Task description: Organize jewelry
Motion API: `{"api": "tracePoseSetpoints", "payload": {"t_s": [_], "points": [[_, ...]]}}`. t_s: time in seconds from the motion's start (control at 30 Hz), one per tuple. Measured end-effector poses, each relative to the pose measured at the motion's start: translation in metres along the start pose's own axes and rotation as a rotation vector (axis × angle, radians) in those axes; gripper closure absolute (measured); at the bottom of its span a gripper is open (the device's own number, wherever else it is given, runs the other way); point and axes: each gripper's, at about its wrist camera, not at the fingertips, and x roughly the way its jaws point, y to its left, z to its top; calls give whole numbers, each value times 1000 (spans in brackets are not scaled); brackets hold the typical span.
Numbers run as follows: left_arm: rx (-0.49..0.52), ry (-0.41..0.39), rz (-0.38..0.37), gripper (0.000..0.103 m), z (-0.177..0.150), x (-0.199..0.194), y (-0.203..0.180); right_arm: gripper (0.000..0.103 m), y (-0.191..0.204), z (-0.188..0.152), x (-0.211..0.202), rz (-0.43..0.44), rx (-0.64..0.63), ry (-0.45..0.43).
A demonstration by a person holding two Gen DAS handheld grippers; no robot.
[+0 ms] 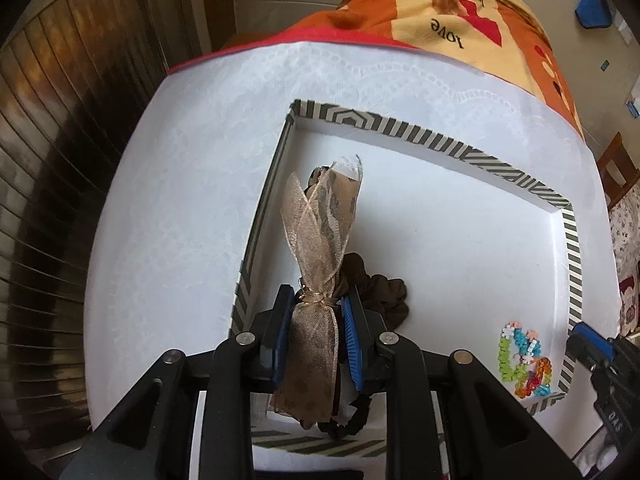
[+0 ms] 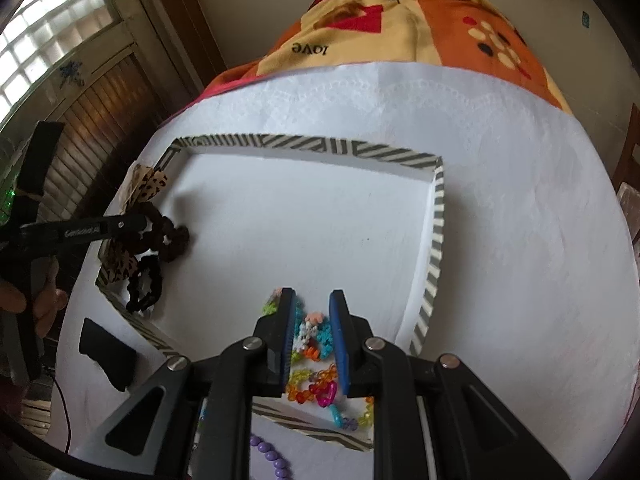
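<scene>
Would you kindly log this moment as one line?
left gripper: shut on ribbon scrunchie | right gripper: open over bead bracelets | tray

on the cloth-covered table [image 2: 500,208]: a shallow tray [image 2: 438,216], with a blanket [image 2: 400,32] beyond its far edge. in the tray's near left corner, a ribbon bow [image 1: 316,240] over a scrunchie [image 1: 380,284], between the left gripper's [image 1: 316,308] fingers; in the near right corner, bead bracelets [image 2: 316,384], under the right gripper [image 2: 312,332]. outside the tray's near rim, a bead strand [image 2: 272,458] and, further left, a dark cloth piece [image 2: 108,356].
</scene>
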Motion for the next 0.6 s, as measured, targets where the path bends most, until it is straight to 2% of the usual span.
{"api": "tracePoseSetpoints", "payload": {"t_s": [0.1, 0.23, 0.3, 0.4, 0.6], "points": [[0, -1, -2, 83, -1, 4, 0, 77, 4, -6, 3, -3, -4, 17], [-11, -7, -24, 64, -2, 4, 1, 66, 4, -12, 0, 16, 22, 28], [-18, -16, -41, 60, -2, 0, 2, 63, 5, -15, -4, 25, 29, 26], [-35, -43, -61, 58, -2, -11, 3, 62, 7, -19, -11, 27, 29, 22], [-29, -89, -44, 57, -4, -40, 2, 59, 12, -26, -30, 28, 21, -4]]}}
